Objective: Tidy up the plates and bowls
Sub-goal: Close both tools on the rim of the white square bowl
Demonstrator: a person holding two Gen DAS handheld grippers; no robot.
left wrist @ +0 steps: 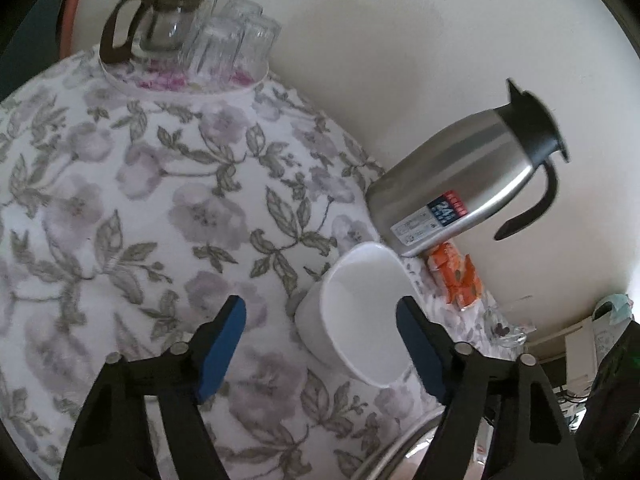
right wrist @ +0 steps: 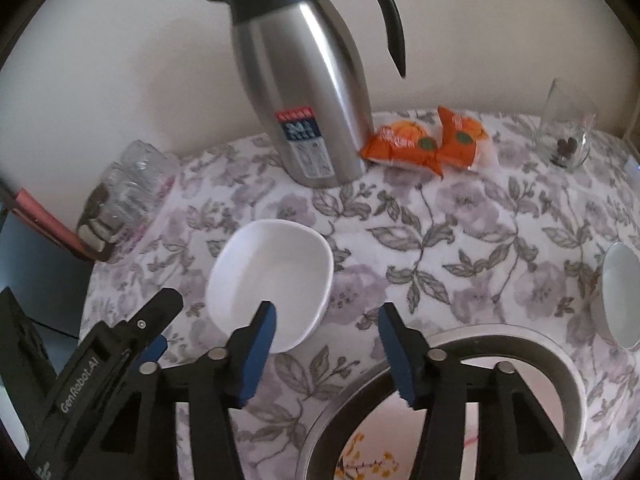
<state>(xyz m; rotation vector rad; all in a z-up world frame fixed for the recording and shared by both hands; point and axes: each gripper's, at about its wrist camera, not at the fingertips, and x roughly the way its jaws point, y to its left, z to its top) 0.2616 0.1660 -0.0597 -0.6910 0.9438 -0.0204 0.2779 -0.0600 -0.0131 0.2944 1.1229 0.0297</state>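
Note:
A white bowl (left wrist: pixel 360 312) sits on the floral tablecloth; it also shows in the right wrist view (right wrist: pixel 272 280). My left gripper (left wrist: pixel 320 320) is open, its right finger near the bowl's rim, its left finger over bare cloth. My right gripper (right wrist: pixel 328 328) is open and empty, its left finger at the bowl's near edge. A metal-rimmed plate (right wrist: pixel 500 340) with a flower print lies under the right gripper. A second white bowl (right wrist: pixel 620 296) sits at the right edge. The left gripper's body (right wrist: pixel 120 344) shows at lower left in the right wrist view.
A steel thermos jug (right wrist: pixel 312 96) stands at the back by the wall, also in the left wrist view (left wrist: pixel 460 184). Orange snack packets (right wrist: pixel 424 144) lie beside it. A tray of upturned glasses and a glass pot (left wrist: pixel 188 40) stands far left. A glass (right wrist: pixel 564 136) stands back right.

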